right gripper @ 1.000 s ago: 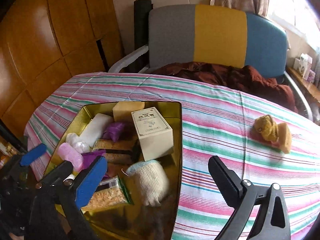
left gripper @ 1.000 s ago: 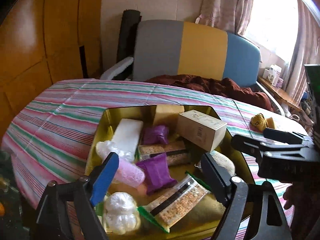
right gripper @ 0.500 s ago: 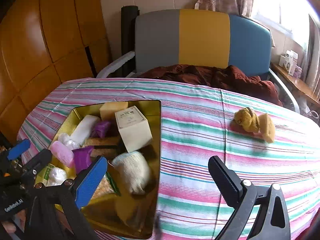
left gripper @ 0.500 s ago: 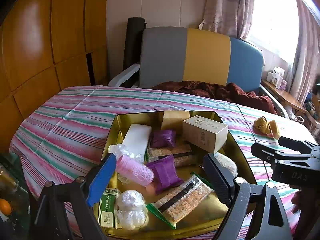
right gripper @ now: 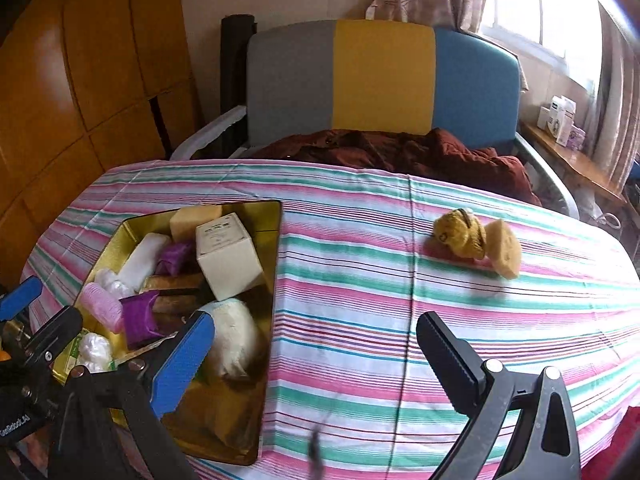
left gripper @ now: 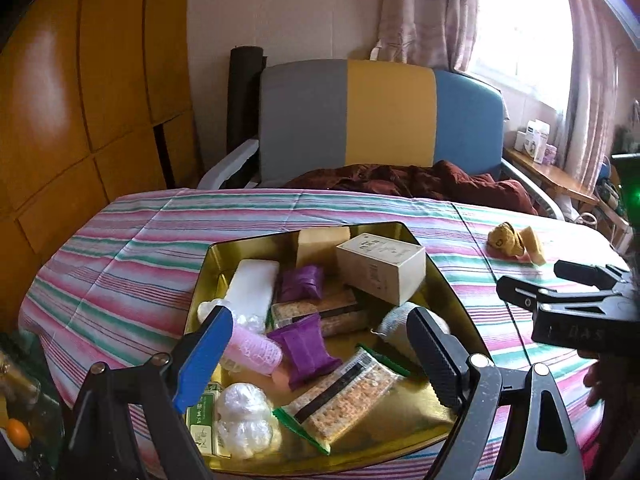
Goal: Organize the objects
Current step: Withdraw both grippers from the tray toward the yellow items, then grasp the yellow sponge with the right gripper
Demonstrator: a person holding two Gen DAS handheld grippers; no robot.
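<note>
Both the left gripper (left gripper: 318, 346) and right gripper (right gripper: 310, 344) gape empty (green packet (left gripper: 206, 426) only left view)

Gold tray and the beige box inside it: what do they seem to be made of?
The gold tray looks like thin metal with a glossy, mirror-like finish: its walls reflect the items inside. The beige box looks like matte cardboard: flat faces, crisp folded edges, printed lettering on top, no shine. Neither can be confirmed by look alone.

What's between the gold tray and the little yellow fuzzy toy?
Only bare striped tablecloth lies between the gold tray and the yellow toy, seen best in the right wrist view.
</note>
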